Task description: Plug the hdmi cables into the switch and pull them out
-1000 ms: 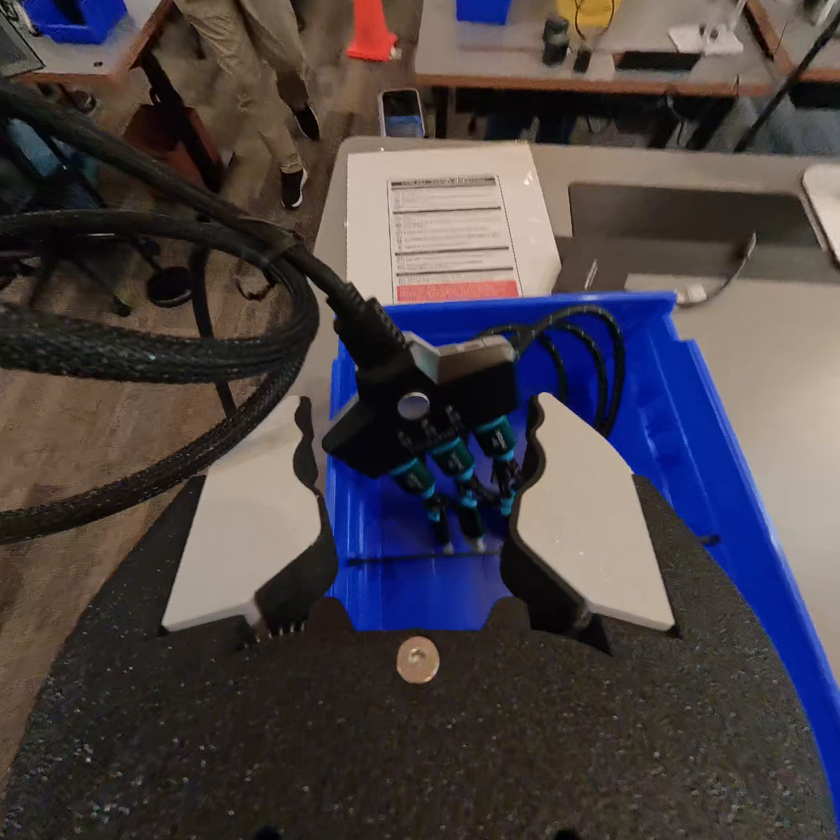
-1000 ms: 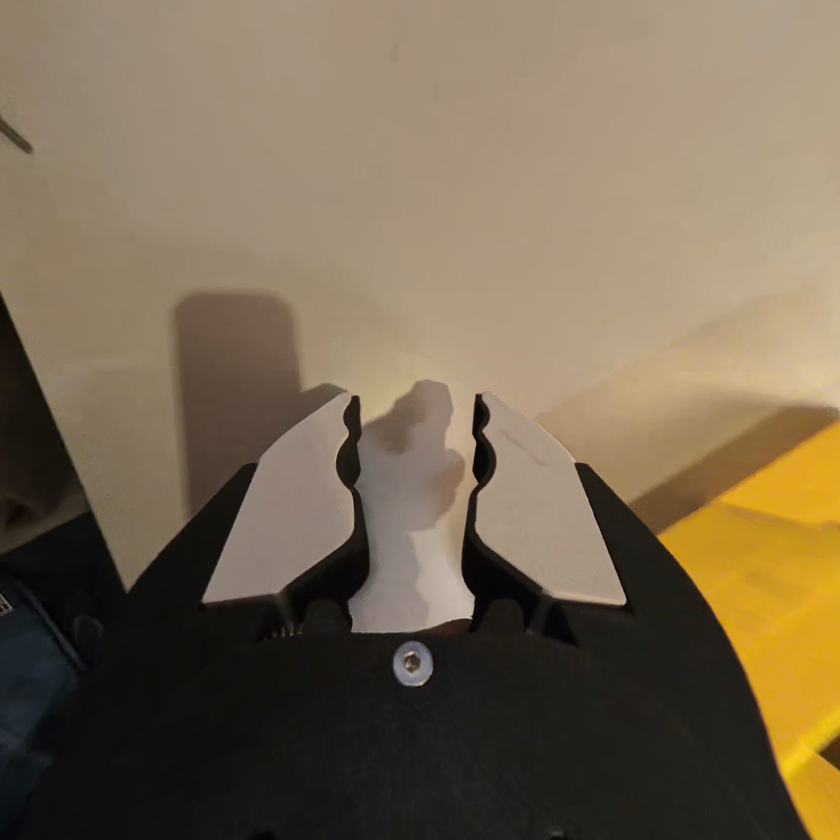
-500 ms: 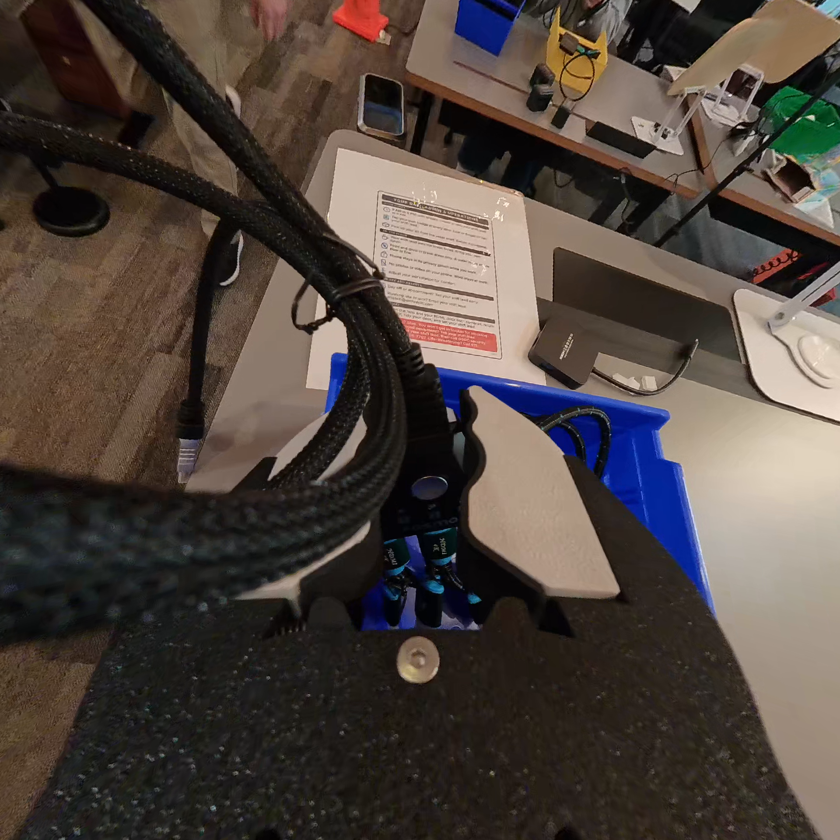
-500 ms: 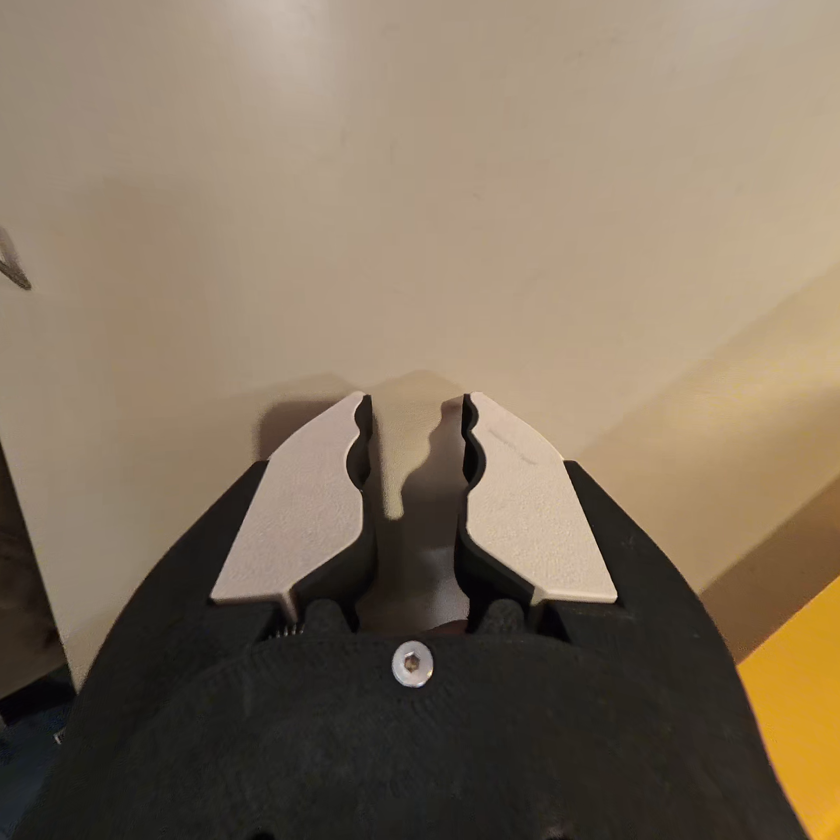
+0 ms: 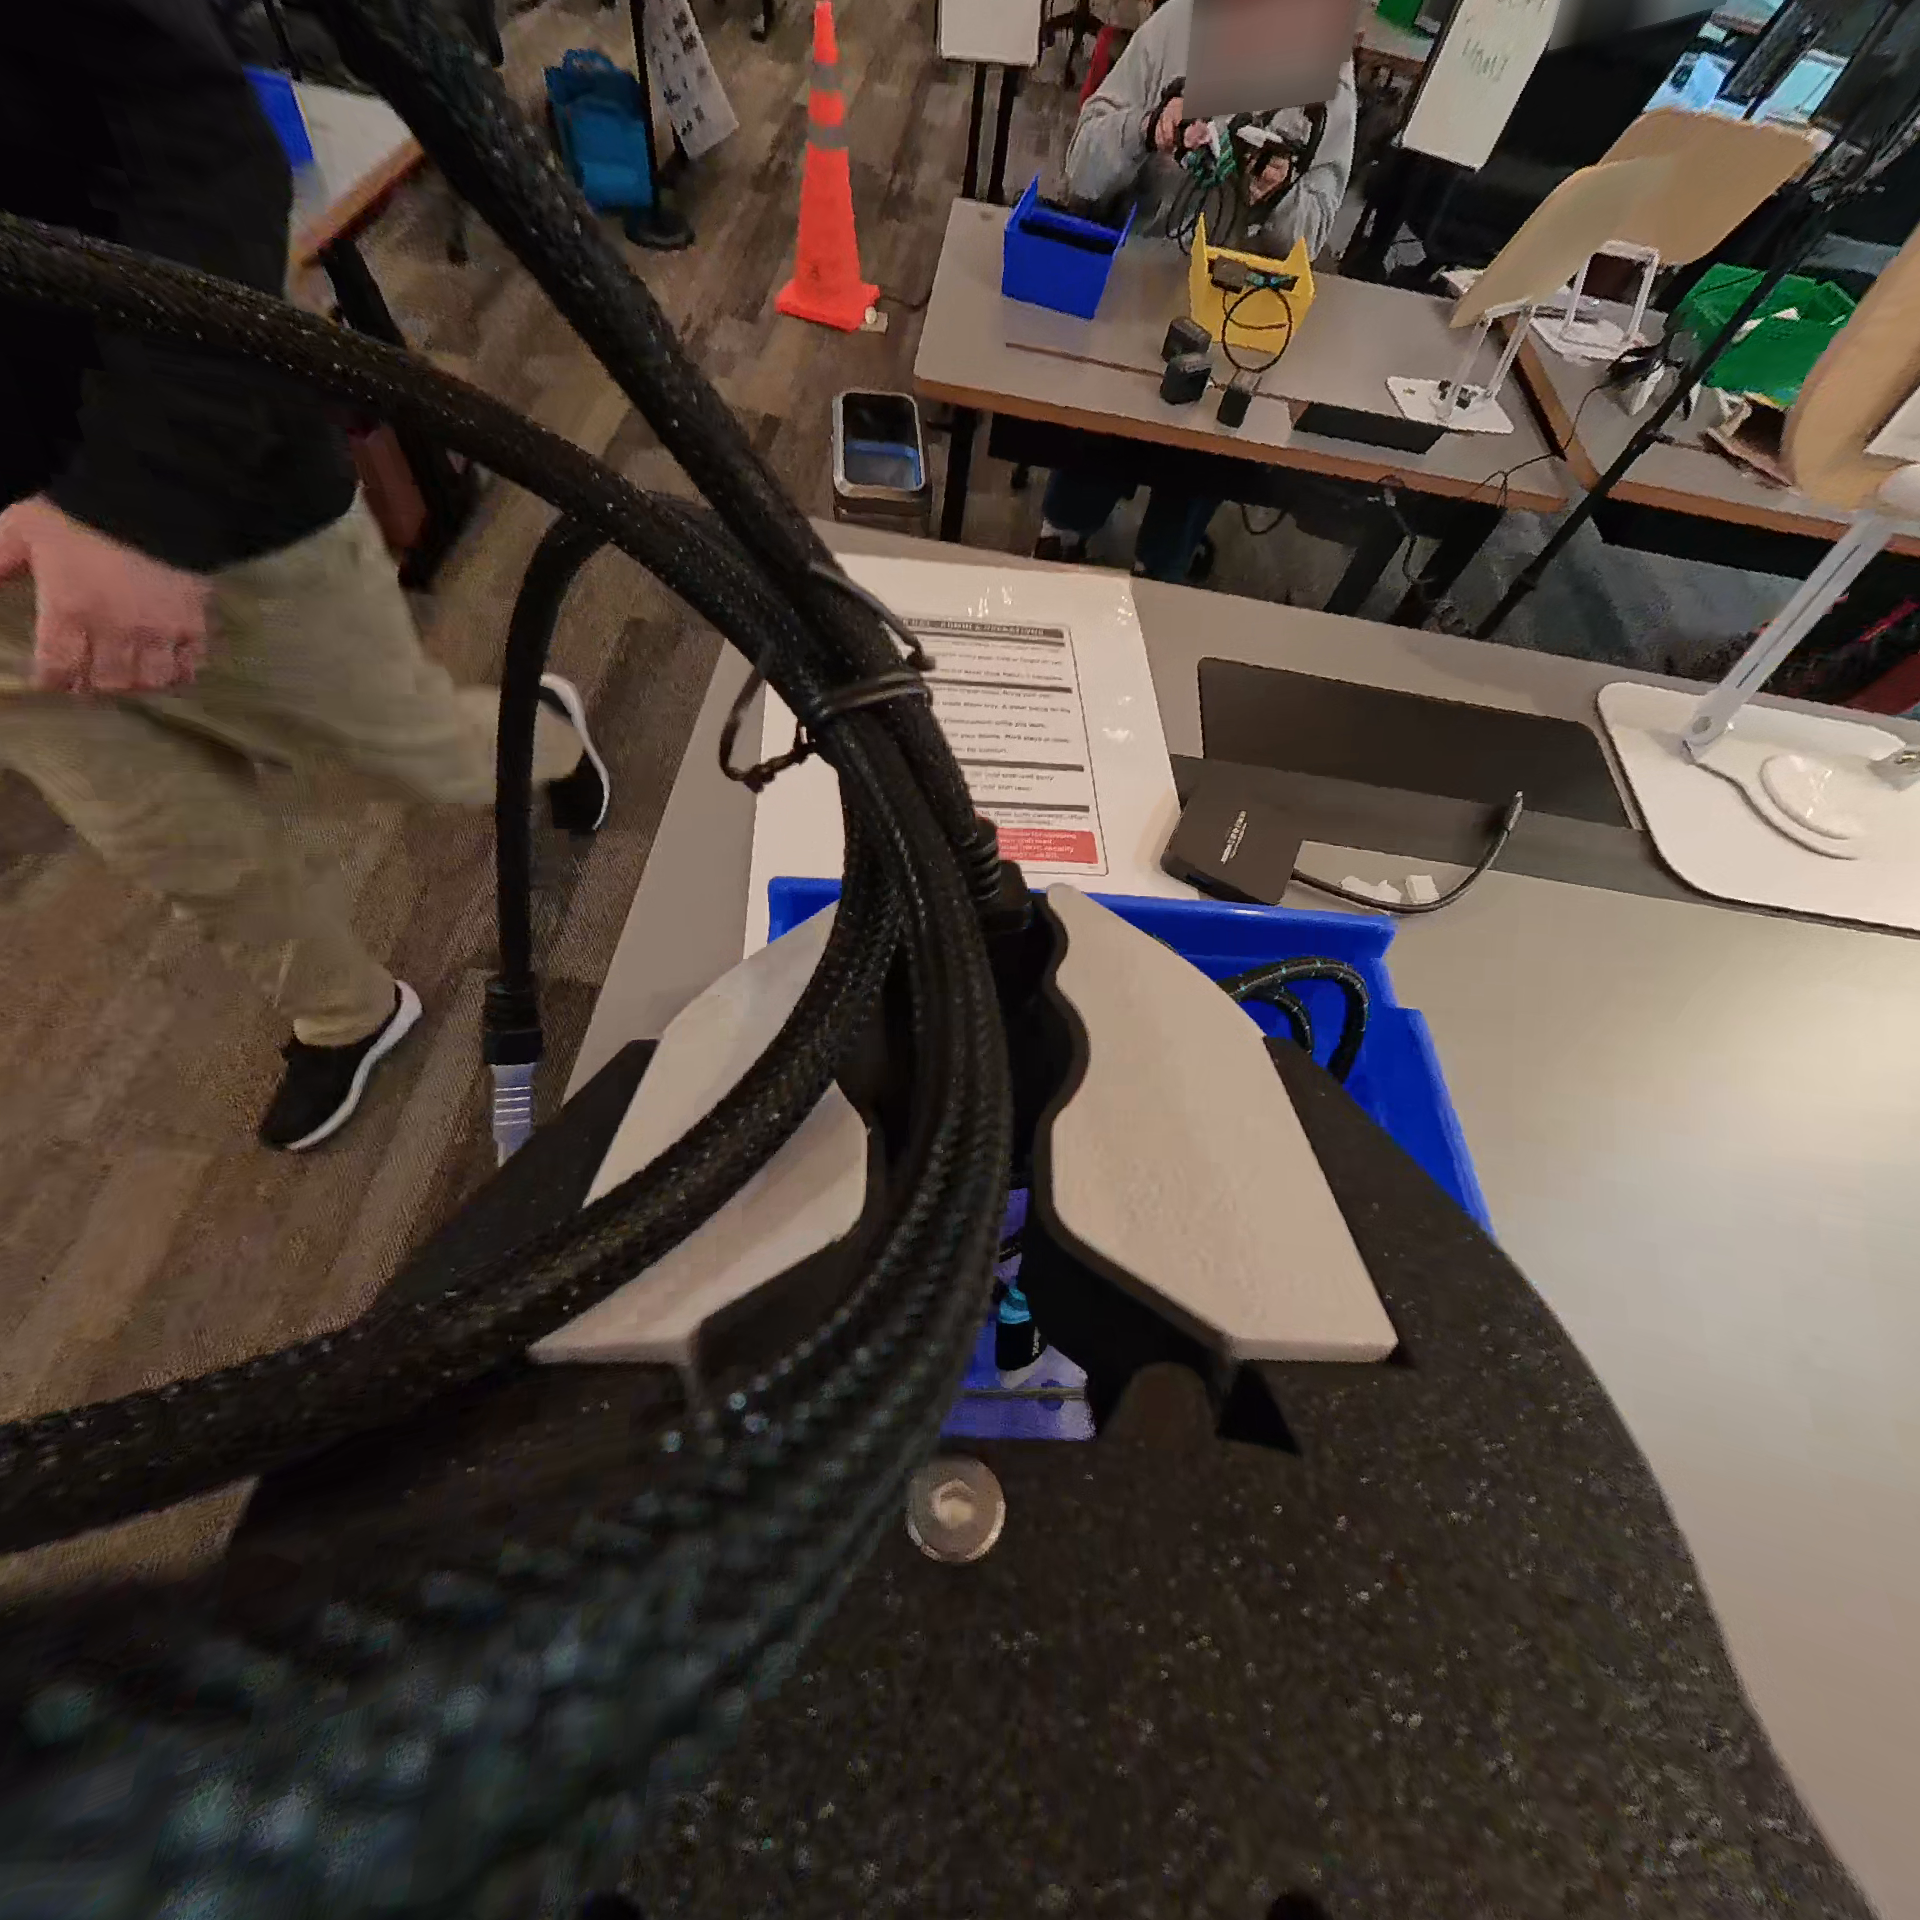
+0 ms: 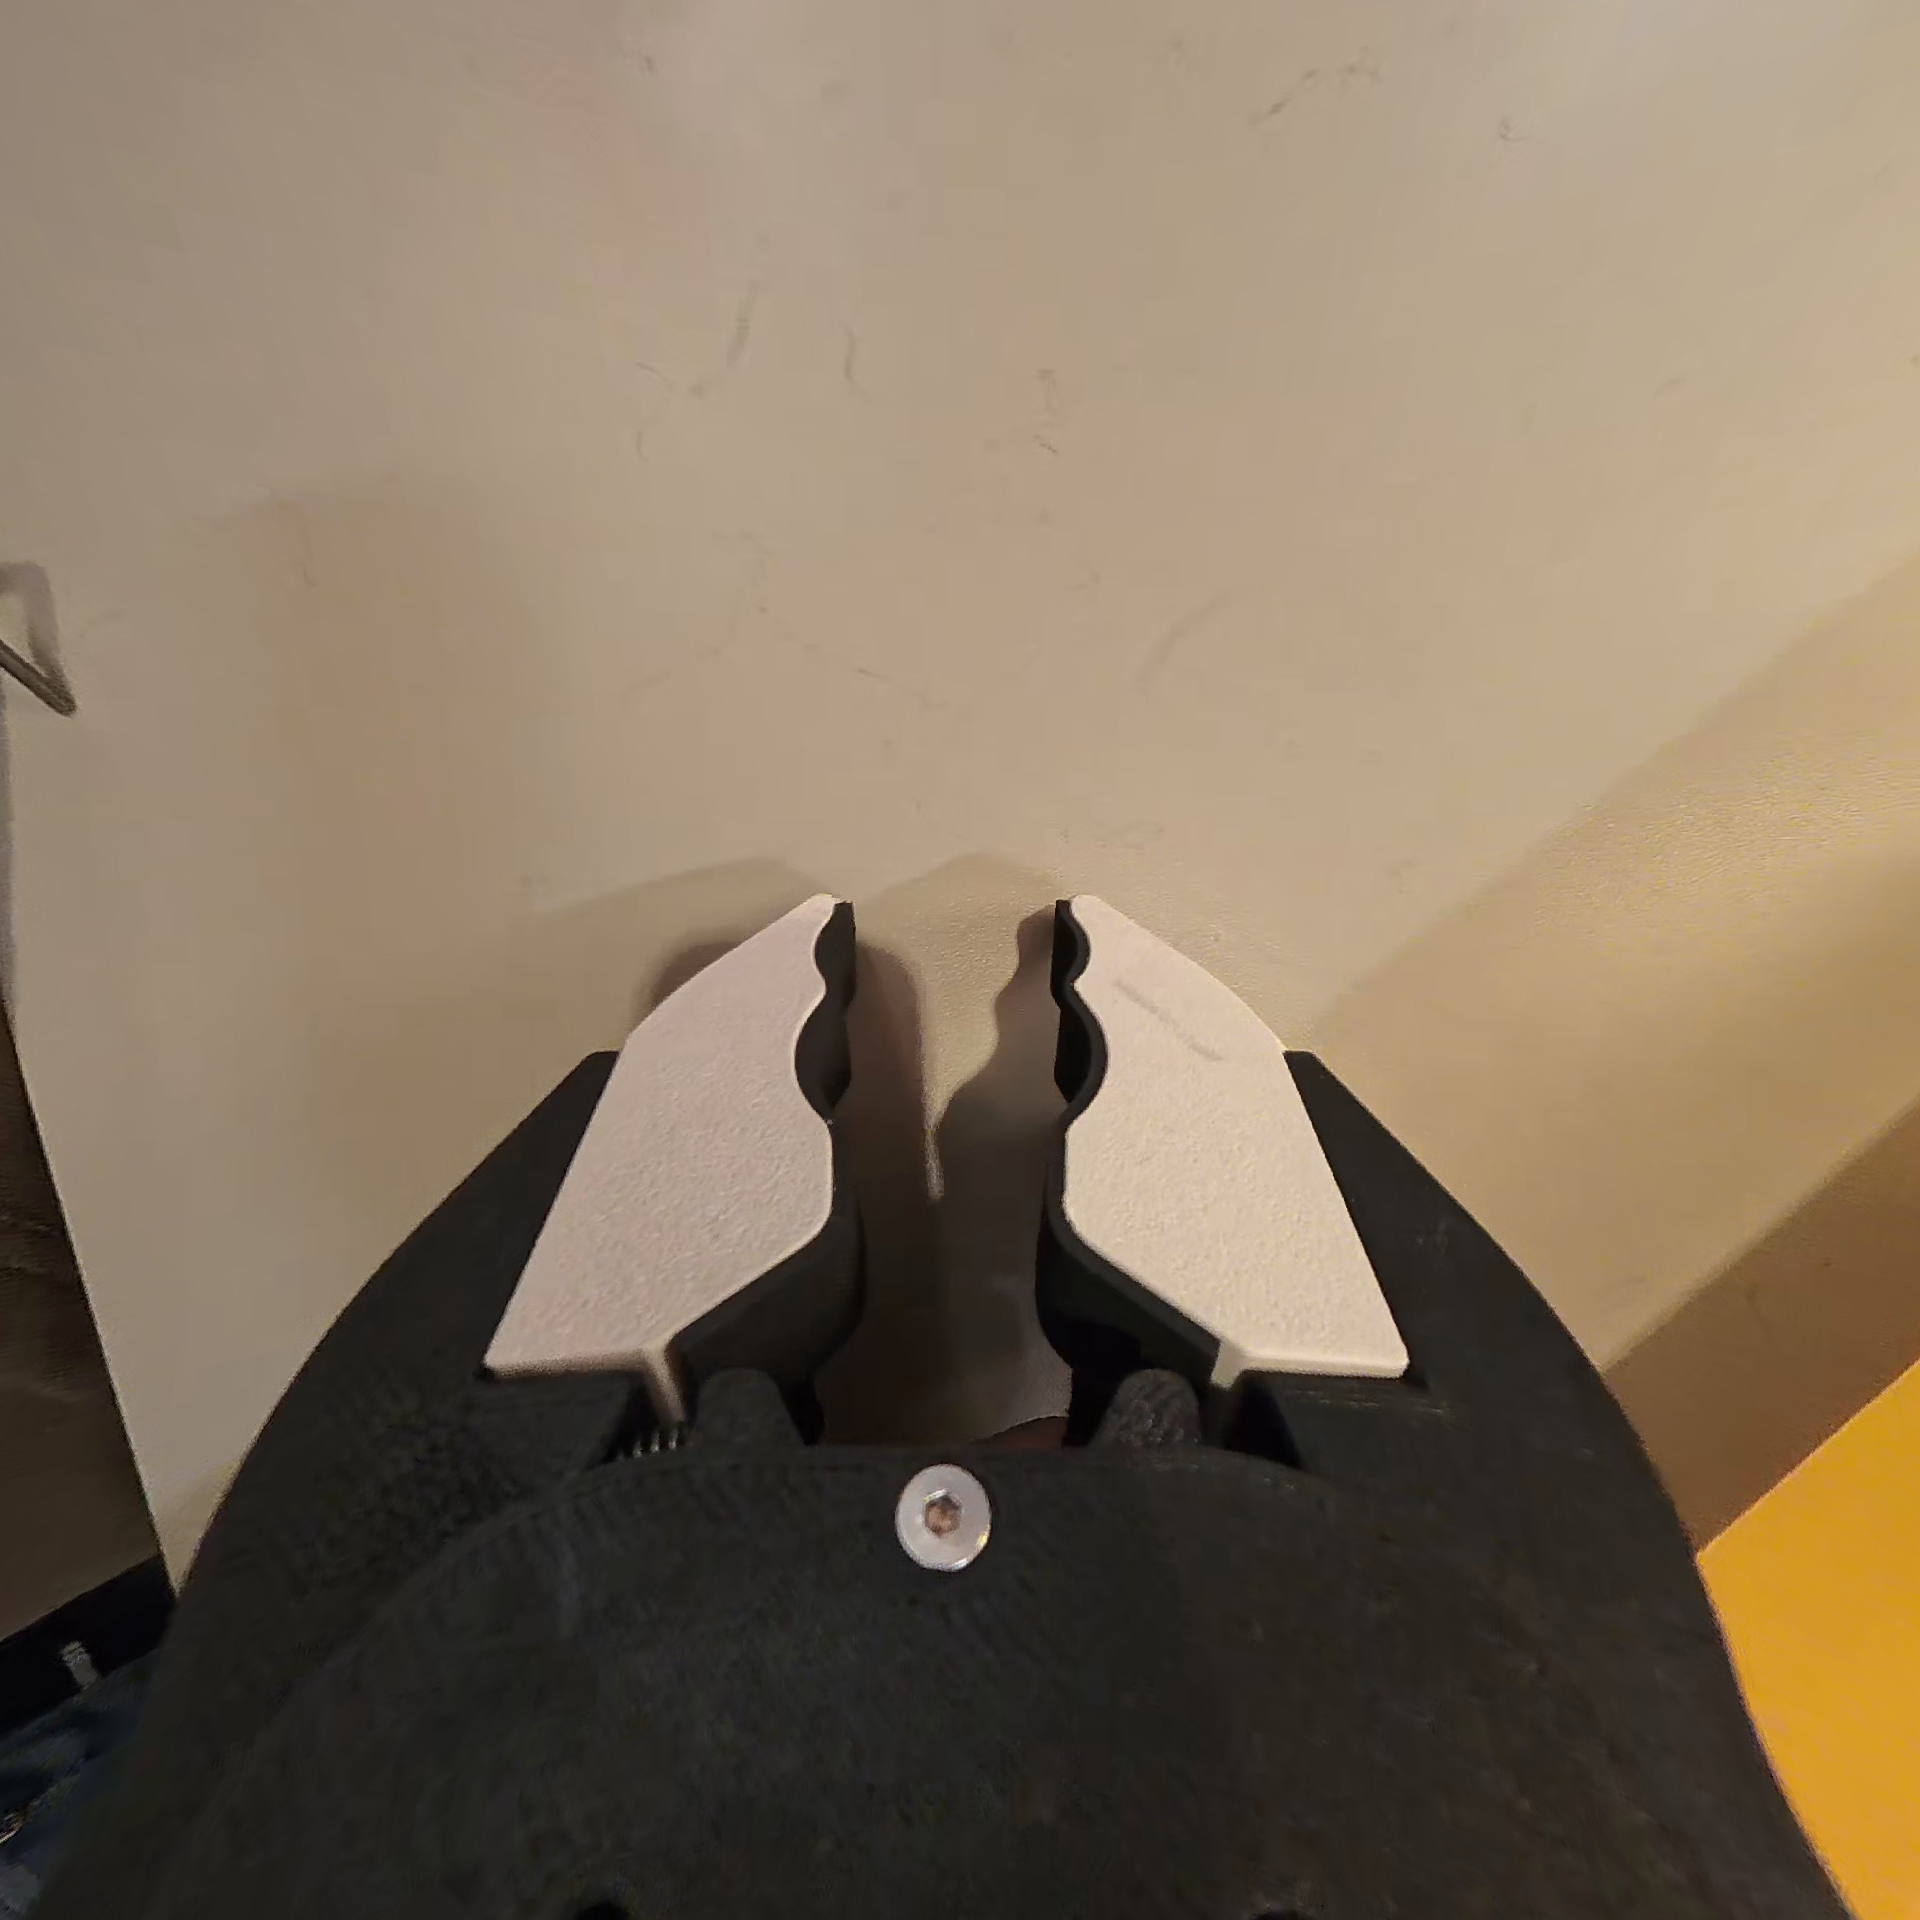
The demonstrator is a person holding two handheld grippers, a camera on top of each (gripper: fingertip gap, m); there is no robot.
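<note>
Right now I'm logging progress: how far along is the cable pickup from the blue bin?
Done: left gripper has clamped the black multi-plug cable adapter above the blue plastic bin. In hand: adapter and braided black cables. Left: right gripper, open, holds nothing over the beige surface.

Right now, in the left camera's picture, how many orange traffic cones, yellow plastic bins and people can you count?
Orange traffic cones: 1
Yellow plastic bins: 1
People: 2, one walking person and one seated person
Total: 4

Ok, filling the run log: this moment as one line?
left gripper: shut on black cable hub, over blue bin | right gripper: open, empty, facing beige surface
</note>
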